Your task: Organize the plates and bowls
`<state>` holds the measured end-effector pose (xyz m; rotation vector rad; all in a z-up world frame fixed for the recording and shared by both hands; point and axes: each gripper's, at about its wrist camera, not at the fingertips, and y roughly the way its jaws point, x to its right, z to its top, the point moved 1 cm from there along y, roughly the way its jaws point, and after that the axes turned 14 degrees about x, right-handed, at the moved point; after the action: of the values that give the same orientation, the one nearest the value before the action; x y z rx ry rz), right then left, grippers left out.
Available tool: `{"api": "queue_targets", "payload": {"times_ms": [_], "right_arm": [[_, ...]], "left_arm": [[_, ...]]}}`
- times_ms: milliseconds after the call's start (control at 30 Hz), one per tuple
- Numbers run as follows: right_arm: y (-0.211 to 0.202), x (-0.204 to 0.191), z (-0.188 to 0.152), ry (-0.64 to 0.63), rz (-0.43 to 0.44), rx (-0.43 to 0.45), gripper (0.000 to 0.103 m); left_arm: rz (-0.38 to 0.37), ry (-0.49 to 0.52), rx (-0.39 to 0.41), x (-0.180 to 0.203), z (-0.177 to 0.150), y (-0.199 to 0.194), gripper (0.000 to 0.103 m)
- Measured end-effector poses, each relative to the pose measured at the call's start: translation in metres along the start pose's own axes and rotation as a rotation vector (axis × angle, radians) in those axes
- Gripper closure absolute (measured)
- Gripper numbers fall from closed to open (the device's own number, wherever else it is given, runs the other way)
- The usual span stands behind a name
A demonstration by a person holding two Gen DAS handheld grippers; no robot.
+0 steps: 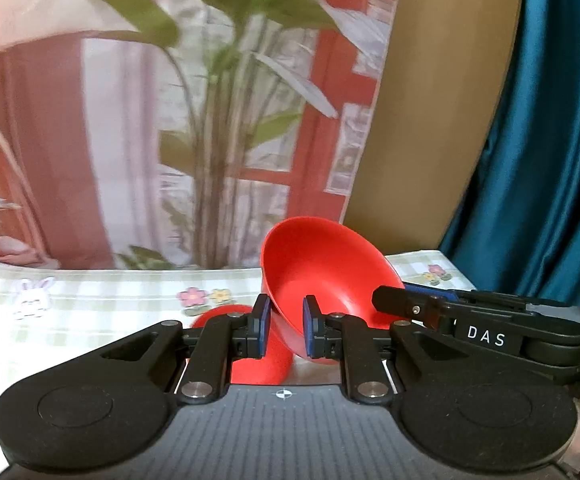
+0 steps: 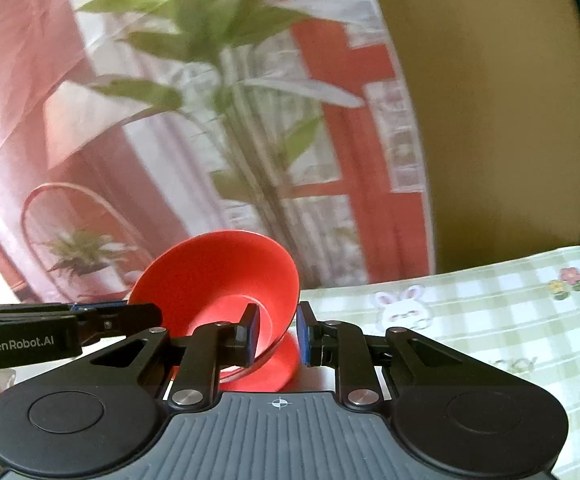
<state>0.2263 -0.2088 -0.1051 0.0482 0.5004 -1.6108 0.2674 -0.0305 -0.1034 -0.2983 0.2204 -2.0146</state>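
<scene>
Tablecloth (image 1: 102,300) first — a green-checked sheet with bunnies and flowers, covering the table in front of a red-and-white backdrop and a blurred leafy plant (image 1: 218,120). Well above that cloth, tipped steeply on its side, hangs the red bowl (image 1: 322,268), its open mouth turned up toward the plant. Both tools grip it at once. The left gripper (image 1: 286,330) has its fingers closed on the bowl's wall, one blue pad inside and one outside; the right gripper (image 2: 276,334) pinches the opposite part of the rim the same way. Directly under the bowl, lying on the cloth, is a second red piece (image 1: 258,364), mostly hidden by the fingers; whether it is a plate or another bowl I cannot tell.

Judging from here, the risk is the double hold itself. If the two hands drift apart or twist against each other, the thin, smooth plastic could flex and pop out of one pinch, and the tilted bowl would then swing or drop onto the piece below. Releasing one side while the bowl is this steeply tipped could have the same effect.

Room is generous: bare cloth spreads to both sides of the bowl, the far table edge runs close behind it beneath the backdrop, and a corner of the table lies off to the right — nothing else crowds the lowering path.
</scene>
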Motion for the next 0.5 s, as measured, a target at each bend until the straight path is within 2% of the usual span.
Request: {"api": "queue_targets", "payload": {"times_ms": [233, 500], "right_arm": [[0.017, -0.029, -0.013, -0.053, 0.036, -0.049, 0.084], [0.044, -0.028, -0.020, -0.084, 0.023, -0.095, 0.084]], "left_arm": [[0.016, -0.062, -0.049, -0.038, -0.013, -0.007, 0.085], [0.008, -0.131, -0.072, -0.059, -0.031, 0.016, 0.085]]}}
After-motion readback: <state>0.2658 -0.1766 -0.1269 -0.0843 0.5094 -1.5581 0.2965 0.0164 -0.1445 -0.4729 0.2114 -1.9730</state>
